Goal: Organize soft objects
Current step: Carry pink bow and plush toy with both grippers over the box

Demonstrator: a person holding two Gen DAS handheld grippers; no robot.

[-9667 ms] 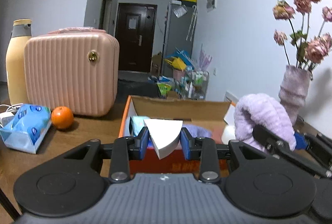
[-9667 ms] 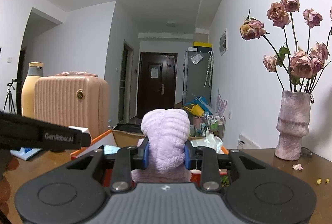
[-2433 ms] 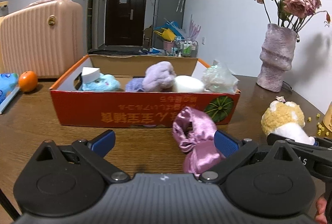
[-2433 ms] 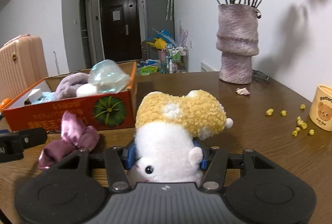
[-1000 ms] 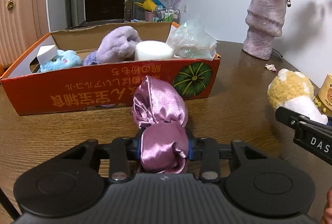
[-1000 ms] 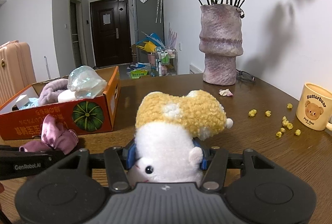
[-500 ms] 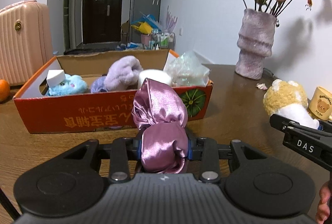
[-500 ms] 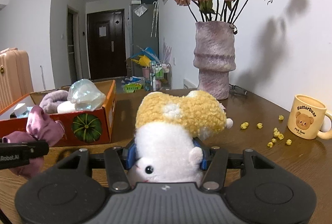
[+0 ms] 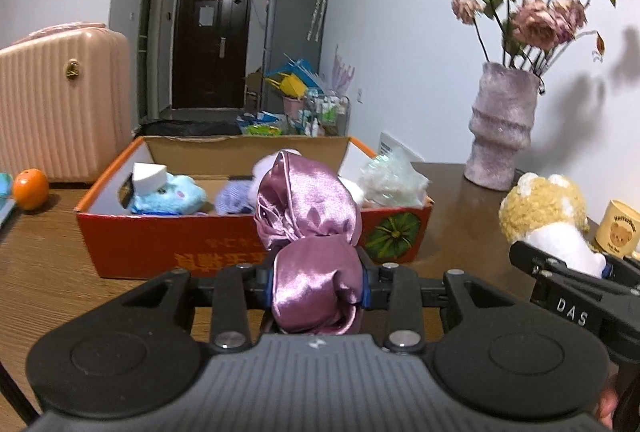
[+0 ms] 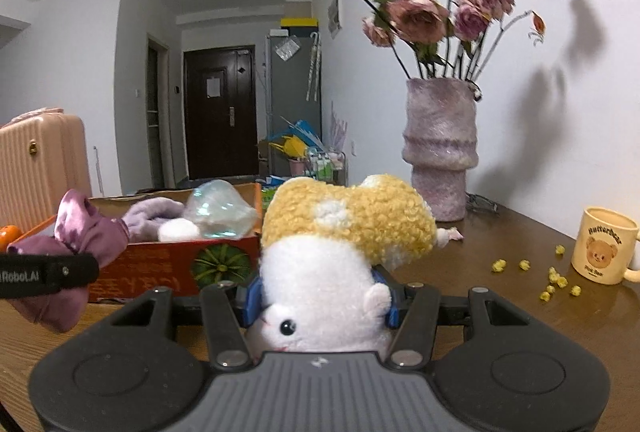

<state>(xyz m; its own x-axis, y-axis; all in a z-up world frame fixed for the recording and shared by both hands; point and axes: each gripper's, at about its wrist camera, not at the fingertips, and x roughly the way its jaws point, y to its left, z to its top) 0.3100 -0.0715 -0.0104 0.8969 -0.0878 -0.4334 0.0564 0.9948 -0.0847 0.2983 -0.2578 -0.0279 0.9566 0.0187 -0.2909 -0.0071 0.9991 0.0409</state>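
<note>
The orange cardboard box point(image 9: 172, 244) on the wooden surface point(image 9: 44, 272) already holds 5 soft things as far as the left wrist view shows: a white sponge wedge point(image 9: 149, 177) lying on a light-blue plush point(image 9: 170, 194), a lavender knitted piece point(image 9: 234, 200), a white round item point(image 10: 178, 231) that the right wrist view shows more plainly, and a clear crinkled bag point(image 9: 390, 182) at the box's right end. A purple fuzzy item point(image 10: 154, 210) also lies in the box, though it may be the same piece as the lavender one seen from another side. 2 items are left, and both are in the air rather than in the box. The left hand-held gripper point(image 9: 318, 282) is pinching a mauve satin scrunchie point(image 9: 310, 232), whose free loop stands up in front of the box's near wall. The right hand-held gripper point(image 10: 320, 298) is clamped on the white body of a yellow-and-white hamster plush point(image 10: 340, 236), held upside down to the right of the box, near its pumpkin-printed corner. No other loose soft thing shows on the surface; the bear mug point(image 10: 604, 246), the yellow crumbs point(image 10: 528, 266), the vase of dried roses point(image 10: 440, 152), the orange point(image 9: 30, 183) and the pink suitcase point(image 9: 60, 104) look to be outside the job. The task therefore seems close to its end, with 2 drops into the box to go.
</note>
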